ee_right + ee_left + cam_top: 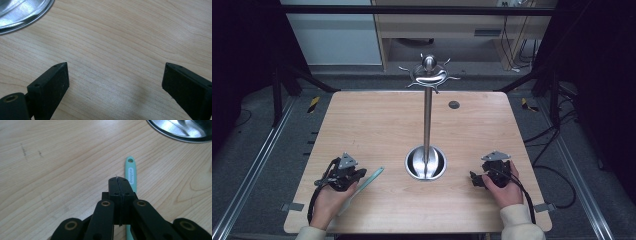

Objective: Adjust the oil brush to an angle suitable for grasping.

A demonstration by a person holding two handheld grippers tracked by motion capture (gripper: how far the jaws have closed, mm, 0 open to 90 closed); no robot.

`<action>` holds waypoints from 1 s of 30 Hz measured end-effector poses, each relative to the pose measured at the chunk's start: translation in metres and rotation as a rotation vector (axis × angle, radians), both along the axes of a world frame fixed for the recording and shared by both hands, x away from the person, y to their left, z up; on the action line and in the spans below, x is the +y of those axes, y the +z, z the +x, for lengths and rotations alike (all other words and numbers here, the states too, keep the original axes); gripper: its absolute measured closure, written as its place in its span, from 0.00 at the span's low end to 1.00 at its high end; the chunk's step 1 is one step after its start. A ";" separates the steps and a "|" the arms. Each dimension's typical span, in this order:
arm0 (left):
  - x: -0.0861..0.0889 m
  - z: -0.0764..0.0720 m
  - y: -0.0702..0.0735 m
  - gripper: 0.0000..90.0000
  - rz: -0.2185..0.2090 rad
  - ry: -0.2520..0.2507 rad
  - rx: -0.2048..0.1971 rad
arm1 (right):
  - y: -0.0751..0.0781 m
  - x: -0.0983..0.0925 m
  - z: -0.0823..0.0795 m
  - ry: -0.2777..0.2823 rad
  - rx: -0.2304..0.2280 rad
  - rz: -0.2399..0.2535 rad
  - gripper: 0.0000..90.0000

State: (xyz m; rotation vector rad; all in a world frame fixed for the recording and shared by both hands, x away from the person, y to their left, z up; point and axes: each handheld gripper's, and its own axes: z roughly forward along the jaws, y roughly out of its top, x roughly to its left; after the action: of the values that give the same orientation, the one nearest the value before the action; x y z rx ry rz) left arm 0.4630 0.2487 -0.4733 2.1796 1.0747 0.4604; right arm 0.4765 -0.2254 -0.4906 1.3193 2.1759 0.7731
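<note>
Mint-green and flat on the bench (pixel 377 120), a slim utensil handle (pixel 131 173) lies just beside the left gripper (pixel 119 180), its hanging-hole end pointing onward toward the steel base (pixel 426 163). That gripper's jaws are pressed together, holding nothing, with the handle running under their right edge along nearly the same line. Across the bench, the right gripper (pixel 113 75) has its jaws spread wide over bare wood. Beyond, the chrome hook stand (pixel 427 75) rises.
</note>
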 end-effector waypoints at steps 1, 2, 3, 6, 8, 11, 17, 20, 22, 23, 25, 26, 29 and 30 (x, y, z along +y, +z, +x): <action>-0.002 0.001 -0.001 1.00 0.008 -0.004 0.002 | 0.000 0.000 0.000 0.000 0.005 0.001 0.09; -0.003 0.000 -0.002 1.00 0.004 -0.004 0.006 | 0.000 0.000 0.000 0.003 0.003 -0.004 0.09; -0.003 0.000 -0.002 1.00 0.004 -0.004 0.006 | 0.000 0.000 0.000 0.003 0.003 -0.004 0.09; -0.005 0.002 -0.007 1.00 0.022 -0.017 0.020 | -0.001 0.001 0.000 0.001 0.005 -0.005 0.09; -0.006 0.003 -0.009 1.00 0.033 -0.028 0.031 | -0.001 0.001 0.000 0.004 0.005 -0.004 0.09; -0.007 0.004 -0.011 1.00 0.040 -0.030 0.036 | -0.001 0.001 0.000 0.003 0.006 -0.003 0.09; -0.008 0.005 -0.014 1.00 0.051 -0.032 0.042 | -0.001 0.001 0.000 0.003 0.008 -0.001 0.09; -0.008 0.005 -0.014 1.00 0.050 -0.033 0.042 | -0.001 0.001 0.000 0.003 0.008 -0.001 0.09; -0.009 0.004 -0.013 1.00 0.052 -0.041 0.039 | -0.001 0.001 0.000 0.003 0.009 -0.001 0.09; -0.009 0.004 -0.013 1.00 0.049 -0.050 0.042 | -0.001 0.001 0.000 0.003 0.009 -0.001 0.09; -0.012 0.002 -0.013 1.00 0.052 -0.066 0.044 | -0.002 0.001 0.001 0.004 0.009 -0.004 0.09; -0.014 0.002 -0.013 1.00 0.056 -0.076 0.044 | -0.002 0.001 0.001 0.004 0.009 -0.004 0.09; -0.018 -0.001 -0.011 1.00 0.061 -0.103 0.046 | -0.002 0.001 0.001 0.003 0.012 -0.005 0.09; -0.018 -0.001 -0.011 1.00 0.061 -0.103 0.046 | -0.002 0.001 0.001 0.003 0.012 -0.005 0.09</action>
State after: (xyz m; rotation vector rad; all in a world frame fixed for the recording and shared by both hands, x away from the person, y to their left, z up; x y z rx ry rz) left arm 0.4620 0.2302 -0.4842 2.2970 0.9782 0.4032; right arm 0.4770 -0.2245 -0.4925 1.3222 2.1883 0.7624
